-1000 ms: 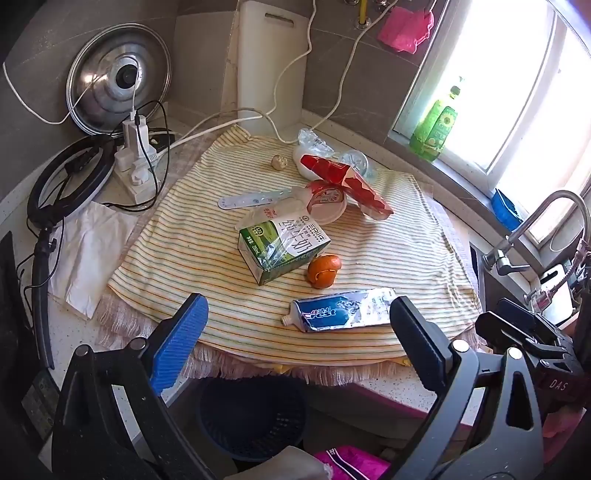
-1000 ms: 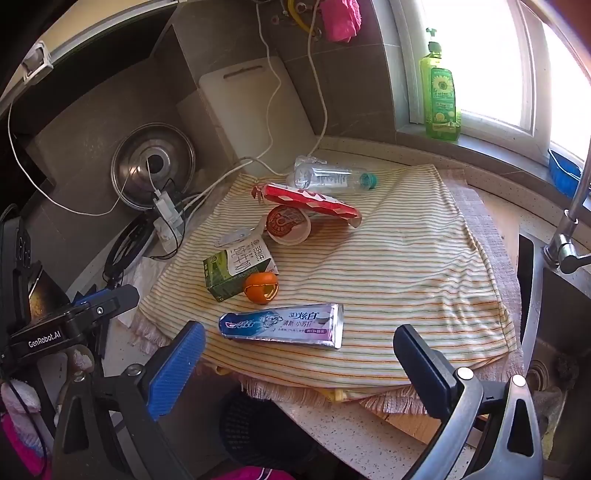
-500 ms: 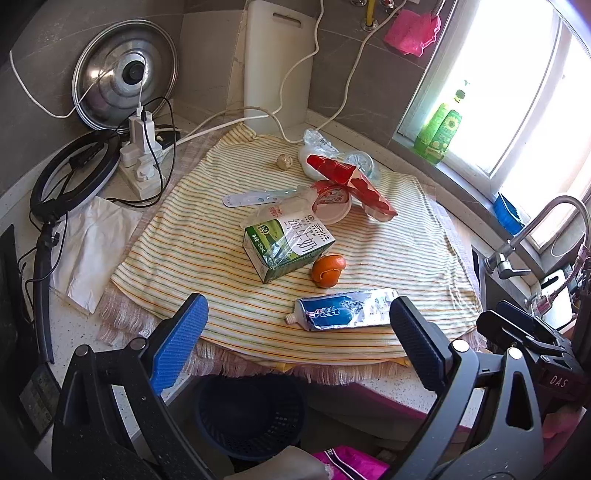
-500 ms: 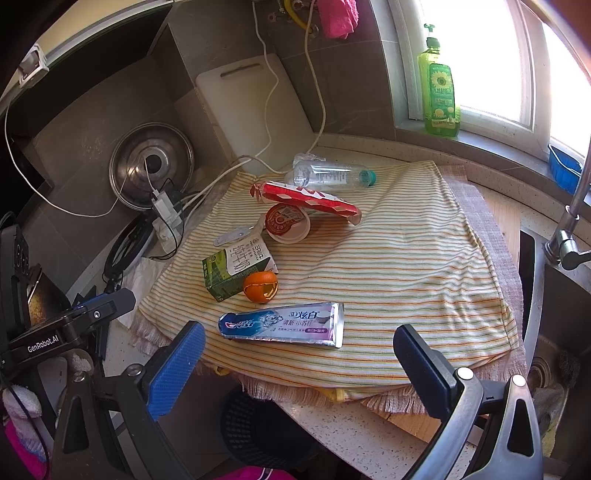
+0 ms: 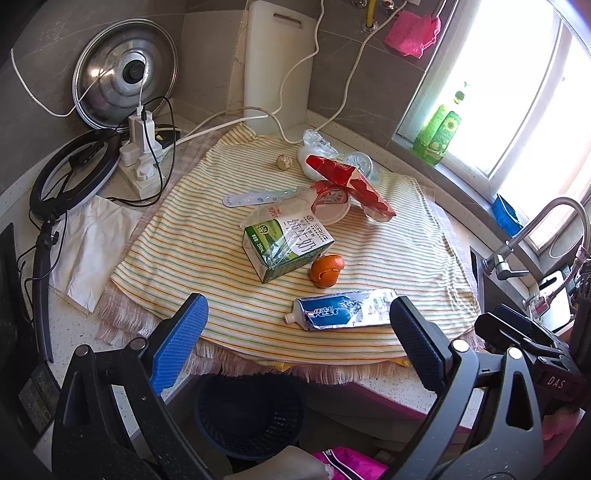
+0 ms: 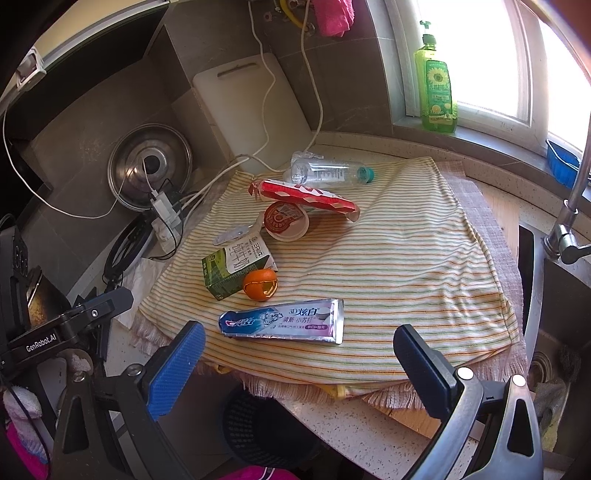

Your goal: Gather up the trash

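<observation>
2 grippers: left gripper and right gripper are hanging wide open, empty — creeping slightly closer over 1 second.
Toothpaste tube: lying nearest, untouched on the striped cloth.
Bin: waiting below the counter edge — collecting is only beginning.

Kitchen corner before me. Grey tiled walls; speckled pale countertop under a striped cloth. Window on my right, strong daylight washing out the panes; green dish-soap bottle on its sill. White cutting board and steel pot lid leaning on the wall. Pink rag hung by the pipes. Power strip with white cables, ring light flat beside it. Chrome faucet over the sink at my right.
</observation>
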A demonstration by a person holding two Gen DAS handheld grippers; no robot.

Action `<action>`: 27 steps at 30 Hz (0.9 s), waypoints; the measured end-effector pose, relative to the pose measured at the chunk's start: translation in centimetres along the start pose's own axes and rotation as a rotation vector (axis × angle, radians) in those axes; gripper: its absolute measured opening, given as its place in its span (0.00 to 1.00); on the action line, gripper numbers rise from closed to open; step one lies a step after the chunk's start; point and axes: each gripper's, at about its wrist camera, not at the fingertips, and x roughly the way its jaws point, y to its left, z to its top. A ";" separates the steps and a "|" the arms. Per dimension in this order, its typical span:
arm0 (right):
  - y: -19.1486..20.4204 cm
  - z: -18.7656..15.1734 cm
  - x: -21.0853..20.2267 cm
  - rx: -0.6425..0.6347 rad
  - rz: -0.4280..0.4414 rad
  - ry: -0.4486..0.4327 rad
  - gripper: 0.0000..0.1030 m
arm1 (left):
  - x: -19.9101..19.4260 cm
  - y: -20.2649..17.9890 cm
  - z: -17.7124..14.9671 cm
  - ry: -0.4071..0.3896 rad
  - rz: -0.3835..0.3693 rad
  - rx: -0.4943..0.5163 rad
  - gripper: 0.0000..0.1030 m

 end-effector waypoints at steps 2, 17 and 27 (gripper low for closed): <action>-0.1 0.0 0.0 0.001 0.000 0.000 1.00 | 0.0 0.0 0.0 -0.001 0.000 0.000 0.97; 0.0 -0.2 0.3 0.015 0.004 0.008 1.00 | -0.1 0.1 0.0 -0.001 -0.003 0.001 0.97; 0.0 -0.3 0.6 0.027 0.010 0.015 1.00 | -0.1 0.1 0.0 -0.002 -0.004 0.001 0.98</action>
